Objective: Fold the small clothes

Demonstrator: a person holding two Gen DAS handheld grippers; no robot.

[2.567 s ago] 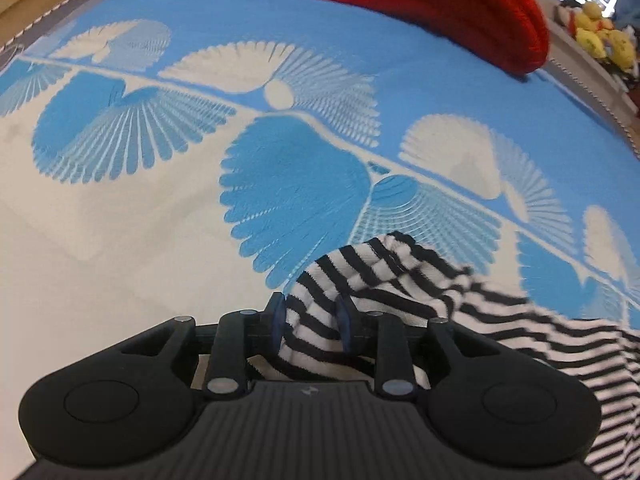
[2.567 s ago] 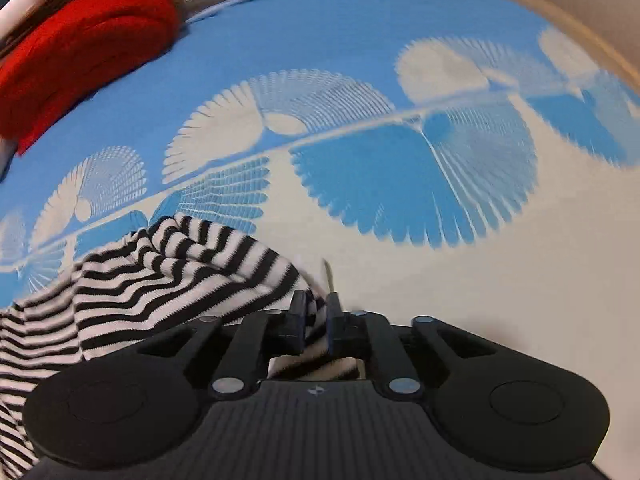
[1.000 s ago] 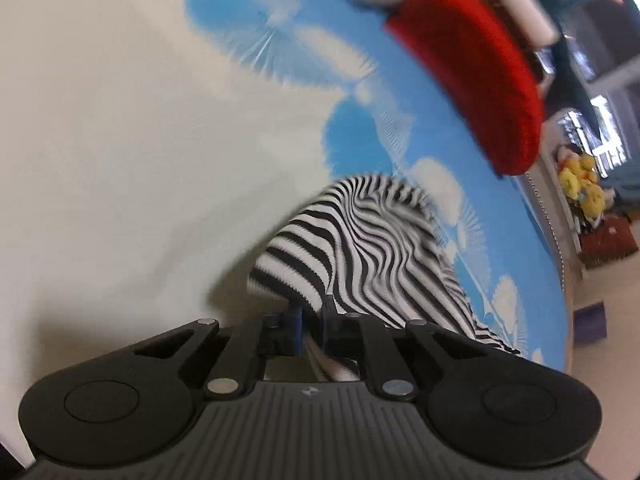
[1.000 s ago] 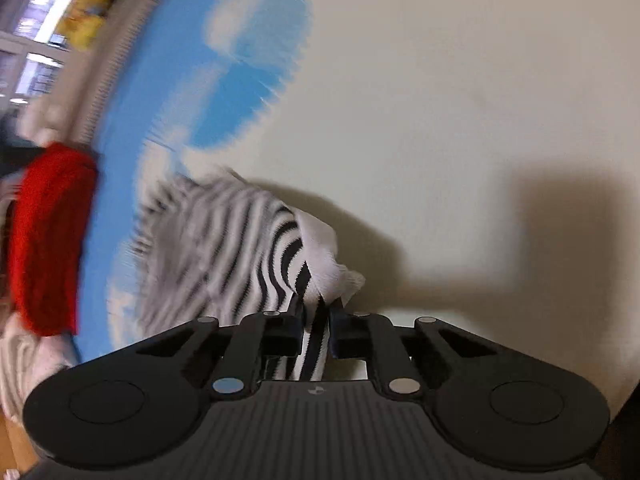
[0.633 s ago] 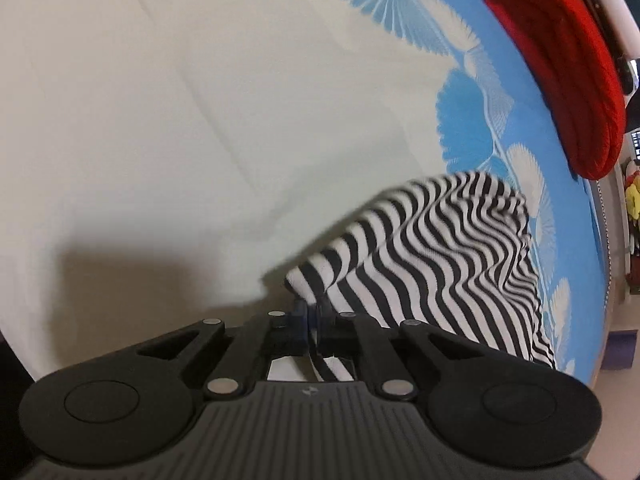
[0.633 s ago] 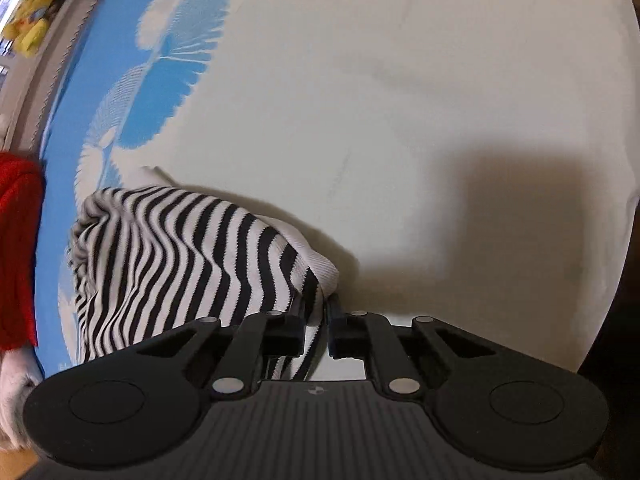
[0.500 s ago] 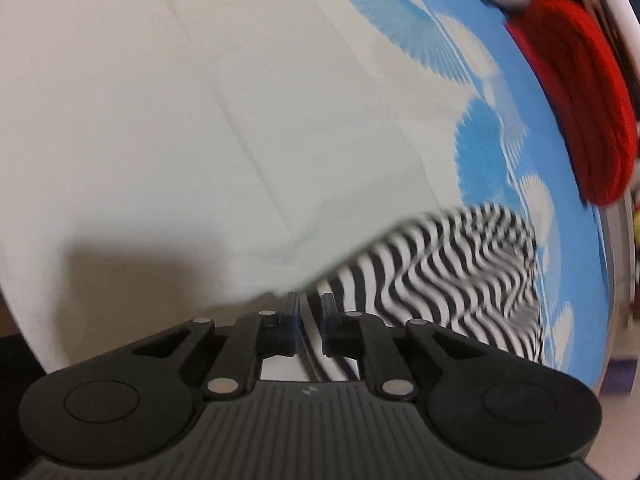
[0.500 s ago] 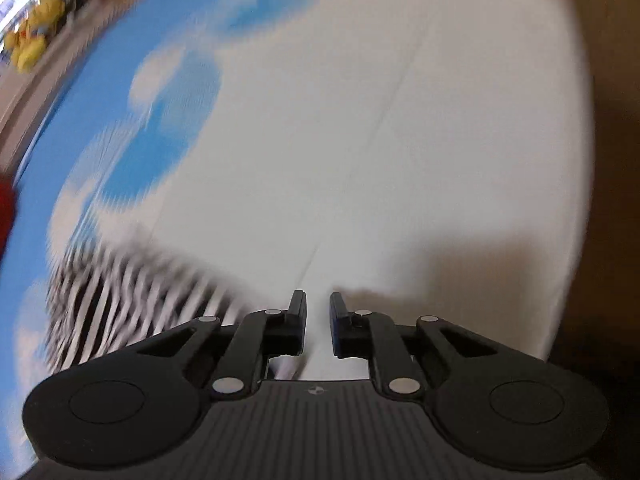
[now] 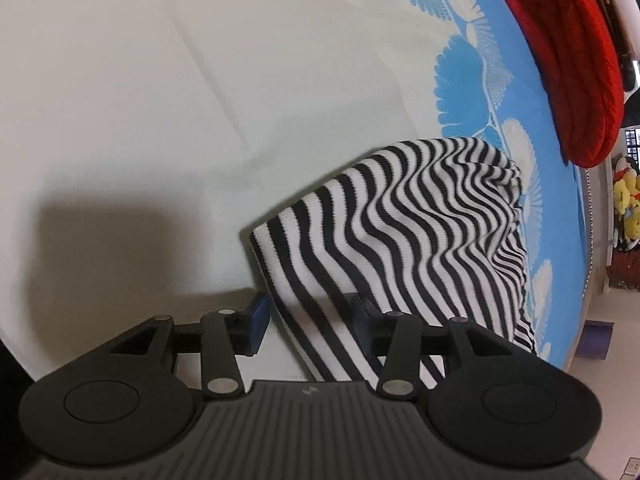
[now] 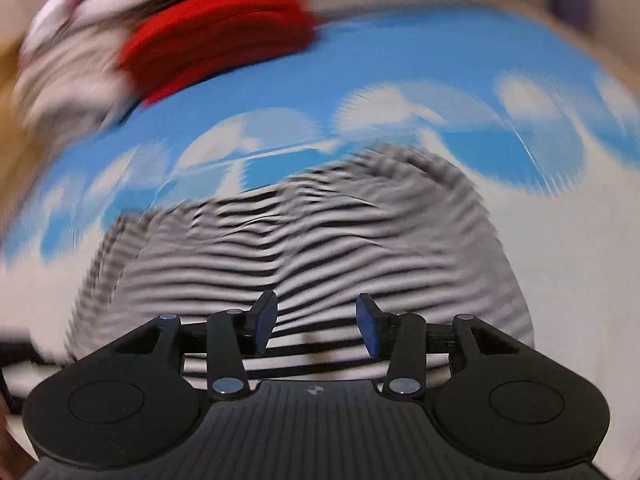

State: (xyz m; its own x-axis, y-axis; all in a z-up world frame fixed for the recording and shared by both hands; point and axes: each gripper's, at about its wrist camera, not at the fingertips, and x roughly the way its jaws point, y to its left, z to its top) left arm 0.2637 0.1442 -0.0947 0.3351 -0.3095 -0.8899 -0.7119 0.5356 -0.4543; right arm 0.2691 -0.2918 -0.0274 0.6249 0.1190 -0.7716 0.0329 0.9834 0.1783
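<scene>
A black-and-white striped garment point(image 9: 420, 232) lies folded over on the blue-and-white patterned cloth point(image 9: 160, 80). My left gripper point(image 9: 310, 314) is open, its jaws spread over the garment's near corner, holding nothing. In the blurred right wrist view the striped garment point(image 10: 312, 248) spreads just ahead of my right gripper point(image 10: 316, 320), which is open and empty above its near edge.
A folded red knit point(image 9: 568, 48) lies at the far side of the cloth and shows in the right wrist view point(image 10: 224, 36), next to a pale pile point(image 10: 68, 68). Yellow soft toys point(image 9: 626, 196) sit beyond the cloth's right edge.
Both grippers have opened and let go of the striped garment, which now lies on the cloth. The right gripper has swung round to face the garment and the red knit.
</scene>
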